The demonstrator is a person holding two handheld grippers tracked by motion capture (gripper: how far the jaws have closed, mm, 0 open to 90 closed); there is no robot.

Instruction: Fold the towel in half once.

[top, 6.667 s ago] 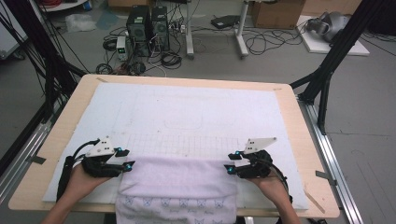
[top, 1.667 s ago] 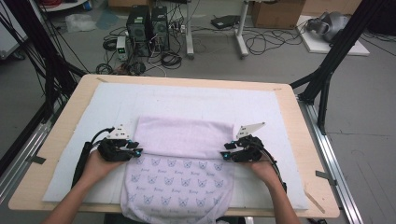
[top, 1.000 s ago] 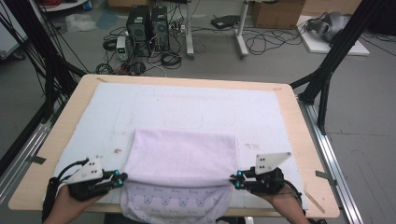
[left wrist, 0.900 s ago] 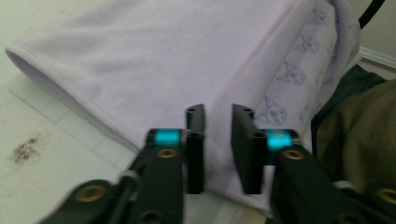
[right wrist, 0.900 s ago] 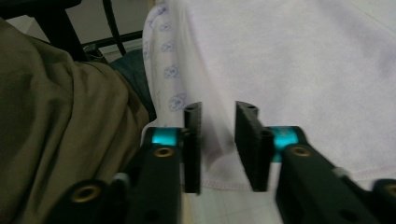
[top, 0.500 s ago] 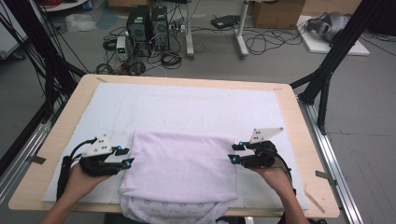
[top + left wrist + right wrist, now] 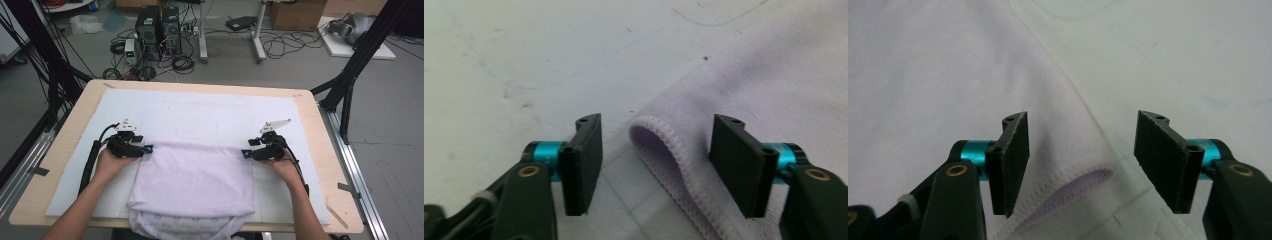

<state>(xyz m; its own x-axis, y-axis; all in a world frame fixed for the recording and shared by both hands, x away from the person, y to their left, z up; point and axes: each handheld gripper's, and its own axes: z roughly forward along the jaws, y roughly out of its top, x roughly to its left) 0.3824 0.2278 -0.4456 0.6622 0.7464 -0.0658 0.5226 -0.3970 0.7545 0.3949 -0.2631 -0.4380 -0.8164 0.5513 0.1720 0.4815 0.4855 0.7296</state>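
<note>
One lilac towel (image 7: 195, 182), folded over on itself, flat on one white mat (image 7: 210, 112) covering one wooden table (image 7: 65, 145); near end of towel hangs past table's front edge, printed underside showing there. Two hand-held grippers, one per hand. Left gripper (image 7: 145, 149) at towel's far left corner, right gripper (image 7: 246, 153) at far right corner, both low over the mat and pointing inward at the cloth. Left gripper view (image 7: 651, 160): jaws parted, just been opening, two black pads clear of the fabric; hemmed corner of towel (image 7: 664, 150) curls up in the gap between them, touching neither pad as far as can be told; right-hand pad sits over the cloth, left-hand pad over bare mat. Right gripper view (image 7: 1080, 162): jaws likewise apart, just been opening, nothing pinched; stitched towel edge (image 7: 1068, 175) lies flat below the gap, fold opening visible as a darker purple slit; left-hand pad over cloth, right-hand pad over mat. Two forearms entering from bottom of high view, one each side of towel. Faint pen outlines on mat beyond towel's far edge. On floor beyond table: two dark computer towers (image 7: 157, 27) side by side, loose cables (image 7: 280, 45), one cardboard box (image 7: 295, 12). Black frame struts at both sides of table.
</note>
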